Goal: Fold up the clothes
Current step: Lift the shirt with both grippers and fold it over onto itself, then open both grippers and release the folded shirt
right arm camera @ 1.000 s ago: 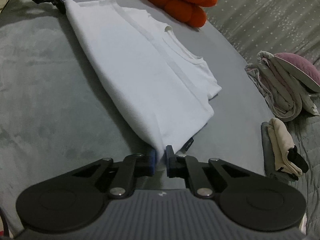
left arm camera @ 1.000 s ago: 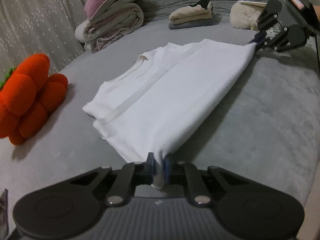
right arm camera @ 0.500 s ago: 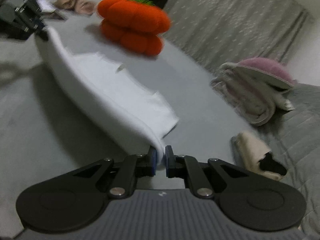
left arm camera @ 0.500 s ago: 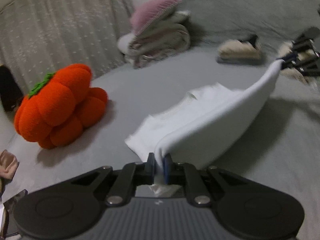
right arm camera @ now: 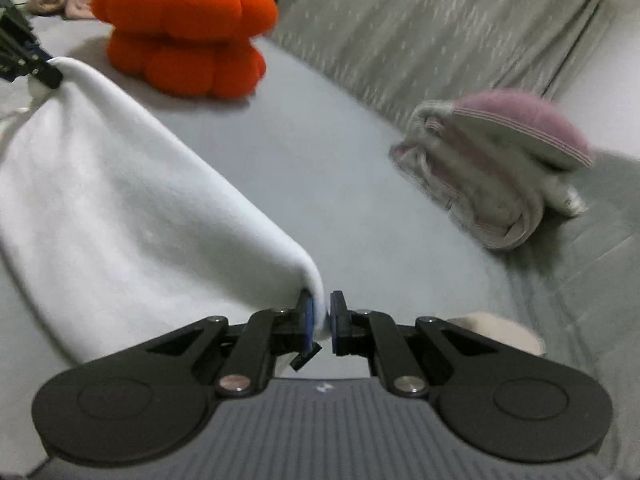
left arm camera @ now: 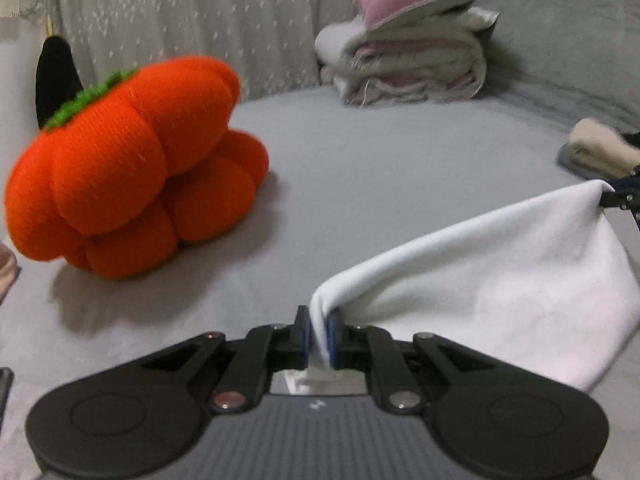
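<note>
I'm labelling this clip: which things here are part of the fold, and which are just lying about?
In the fold:
white shirt
left gripper
right gripper

Lying about:
orange pumpkin cushion
pink-and-white bedding pile
beige folded clothes
grey curtain

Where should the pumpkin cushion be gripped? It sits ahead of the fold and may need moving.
Probably one bulging orange lobe of the pumpkin cushion, taken from its open side facing the white shirt: the lobes are soft and pinchable, while the whole cushion looks too wide for the jaws.
</note>
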`<state>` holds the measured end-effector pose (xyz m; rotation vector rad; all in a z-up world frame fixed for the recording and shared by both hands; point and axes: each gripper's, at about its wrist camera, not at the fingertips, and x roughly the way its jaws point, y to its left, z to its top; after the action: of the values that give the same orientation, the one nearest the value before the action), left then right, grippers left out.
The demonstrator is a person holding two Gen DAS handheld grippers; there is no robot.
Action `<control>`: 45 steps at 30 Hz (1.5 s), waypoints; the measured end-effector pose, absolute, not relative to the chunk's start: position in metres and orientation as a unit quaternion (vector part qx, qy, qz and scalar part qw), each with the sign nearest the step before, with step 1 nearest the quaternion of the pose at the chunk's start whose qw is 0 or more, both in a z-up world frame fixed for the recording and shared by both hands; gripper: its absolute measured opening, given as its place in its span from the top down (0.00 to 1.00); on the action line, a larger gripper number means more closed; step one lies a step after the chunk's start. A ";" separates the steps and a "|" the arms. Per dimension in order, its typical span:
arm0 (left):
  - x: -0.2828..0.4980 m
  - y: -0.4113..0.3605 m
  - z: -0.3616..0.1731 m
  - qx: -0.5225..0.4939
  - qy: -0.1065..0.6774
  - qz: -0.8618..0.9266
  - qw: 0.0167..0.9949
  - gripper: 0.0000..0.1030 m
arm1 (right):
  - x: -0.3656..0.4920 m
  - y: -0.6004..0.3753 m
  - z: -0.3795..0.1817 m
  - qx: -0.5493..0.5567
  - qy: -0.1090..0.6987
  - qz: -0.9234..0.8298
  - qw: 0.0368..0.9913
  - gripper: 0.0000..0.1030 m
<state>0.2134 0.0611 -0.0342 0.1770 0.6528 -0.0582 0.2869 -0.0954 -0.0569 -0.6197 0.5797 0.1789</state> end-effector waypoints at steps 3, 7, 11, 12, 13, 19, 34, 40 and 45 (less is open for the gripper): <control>0.229 0.063 -0.052 0.065 0.336 -0.020 0.939 0.92 | 0.316 -0.096 -0.083 -0.284 0.319 0.085 0.900 0.92; 0.234 0.069 -0.064 0.043 0.353 -0.017 0.934 0.91 | 0.331 -0.102 -0.101 -0.256 0.329 0.090 0.904 0.92; 0.234 0.073 -0.056 0.035 0.358 -0.017 0.933 0.88 | 0.337 -0.103 -0.101 -0.242 0.324 0.096 0.909 0.92; 0.235 0.075 -0.056 0.027 0.360 -0.016 0.933 0.84 | 0.339 -0.103 -0.101 -0.240 0.324 0.097 0.910 0.91; 0.236 0.078 -0.056 0.017 0.363 -0.014 0.932 0.80 | 0.339 -0.103 -0.101 -0.238 0.325 0.094 0.910 0.90; 0.229 0.102 -0.043 -0.032 0.355 0.041 0.933 0.68 | 0.323 -0.102 -0.082 -0.225 0.277 0.047 0.933 0.78; 0.201 0.054 -0.076 0.029 0.358 -0.013 0.933 0.68 | 0.287 -0.121 -0.088 -0.037 0.384 0.131 0.913 0.77; 0.196 0.060 -0.054 -0.001 0.371 0.011 0.929 0.70 | 0.286 -0.114 -0.092 -0.030 0.371 0.113 0.921 0.69; 0.158 0.016 -0.024 0.012 0.302 -0.047 0.952 0.56 | 0.263 -0.073 -0.069 -0.031 0.320 0.173 0.931 0.63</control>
<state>0.1584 0.0161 -0.0245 0.0252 0.6130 -0.0963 0.2626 -0.0728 -0.0695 -0.0626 0.6557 0.3543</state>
